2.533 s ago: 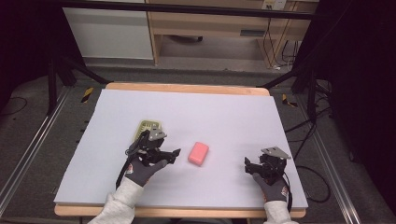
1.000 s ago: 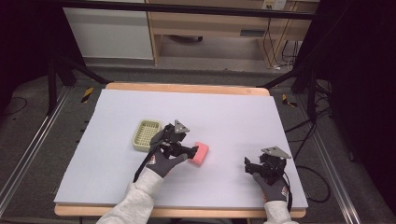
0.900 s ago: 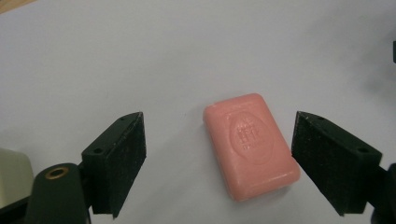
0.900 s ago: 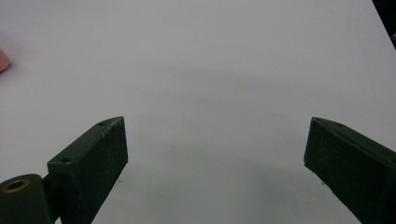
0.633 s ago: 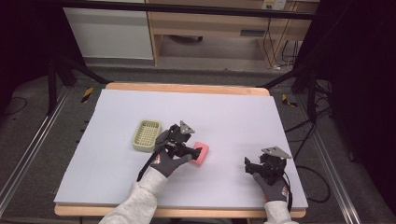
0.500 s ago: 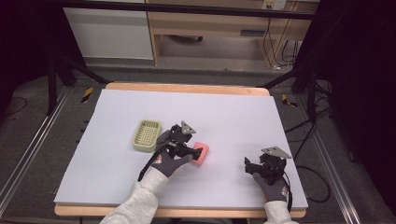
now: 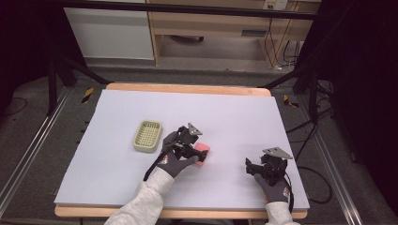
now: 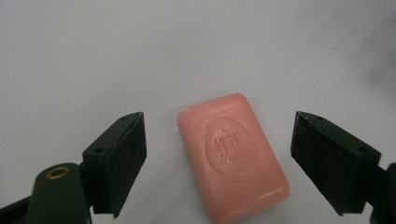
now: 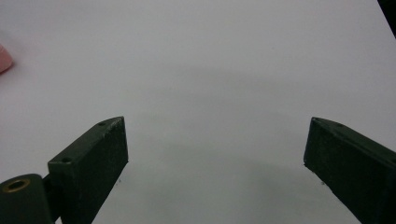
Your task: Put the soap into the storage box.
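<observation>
We have the left gripper [image 7: 199, 149] over the soap [image 7: 203, 153], which lies on the sheet [image 7: 234, 122] a little near of the table's middle, just right of the green dish [image 7: 147, 136] but apart from it. In the left gripper view the soap [image 8: 232, 155] sits between our 2 jaws, which stand wide apart with bare sheet on either side of the bar, so nothing is clamped yet.

The relation that matters is the bar's long axis against the jaw line. In that view the bar runs from upper left to lower right, tilted somewhat off the straight-ahead direction, so we judge the jaws would close across its short width, though not quite squarely. Its embossed face is up. It also sits slightly toward the right jaw's half of the gap.

Our left hand is plainly the nearer one. The right gripper [image 7: 256, 165] rests well off to the right near the table's near edge, jaws also wide apart over bare sheet [image 9: 224, 93], with only a pink corner of the soap [image 9: 3, 58] at the far left of its view.
</observation>
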`<state>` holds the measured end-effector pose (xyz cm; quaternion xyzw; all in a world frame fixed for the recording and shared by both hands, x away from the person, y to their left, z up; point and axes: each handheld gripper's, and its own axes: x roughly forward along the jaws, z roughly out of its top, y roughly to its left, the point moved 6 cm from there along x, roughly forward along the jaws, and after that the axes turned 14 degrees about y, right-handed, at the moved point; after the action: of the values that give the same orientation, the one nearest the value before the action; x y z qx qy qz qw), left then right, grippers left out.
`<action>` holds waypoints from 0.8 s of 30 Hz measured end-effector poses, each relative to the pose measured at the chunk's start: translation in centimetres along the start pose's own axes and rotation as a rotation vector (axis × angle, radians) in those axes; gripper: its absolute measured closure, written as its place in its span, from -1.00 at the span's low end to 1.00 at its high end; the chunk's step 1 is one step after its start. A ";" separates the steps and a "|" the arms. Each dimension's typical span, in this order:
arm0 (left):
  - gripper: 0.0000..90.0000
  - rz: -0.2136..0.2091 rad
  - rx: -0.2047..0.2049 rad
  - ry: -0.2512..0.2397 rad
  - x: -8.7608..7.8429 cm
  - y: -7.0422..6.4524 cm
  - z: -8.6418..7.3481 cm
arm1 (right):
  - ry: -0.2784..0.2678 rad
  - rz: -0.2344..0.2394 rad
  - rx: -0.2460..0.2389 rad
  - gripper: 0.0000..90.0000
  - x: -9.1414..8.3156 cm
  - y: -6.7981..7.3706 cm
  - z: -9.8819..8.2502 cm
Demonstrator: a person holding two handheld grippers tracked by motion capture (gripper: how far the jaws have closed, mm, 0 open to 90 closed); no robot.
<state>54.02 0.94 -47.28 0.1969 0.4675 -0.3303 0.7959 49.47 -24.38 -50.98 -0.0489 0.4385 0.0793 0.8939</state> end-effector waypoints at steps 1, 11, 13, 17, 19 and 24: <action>-0.59 0.002 0.007 0.005 0.1 0.0 0.0 | 0.002 0.000 0.002 -0.85 0.0 0.0 0.0; -0.56 -0.008 0.010 0.043 1.2 -0.4 0.2 | 0.004 0.002 0.000 -0.85 0.0 0.1 0.0; -0.56 -0.009 0.011 0.047 1.5 -0.5 0.1 | 0.004 0.002 -0.002 -0.85 0.0 0.1 0.0; -0.55 0.001 0.020 0.065 2.0 -0.6 0.1 | 0.006 0.003 0.002 -0.85 0.0 0.1 0.0; -0.54 -0.001 0.020 0.073 2.2 -0.6 0.0 | 0.005 0.003 -0.001 -0.84 0.1 0.1 0.0; -0.54 0.000 0.016 0.094 2.8 -0.6 -0.1 | 0.006 0.004 -0.004 -0.84 0.1 0.1 0.0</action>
<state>54.54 -0.39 -49.79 0.2183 0.5017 -0.3243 0.7716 49.46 -24.27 -51.05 -0.0502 0.4412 0.0817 0.8923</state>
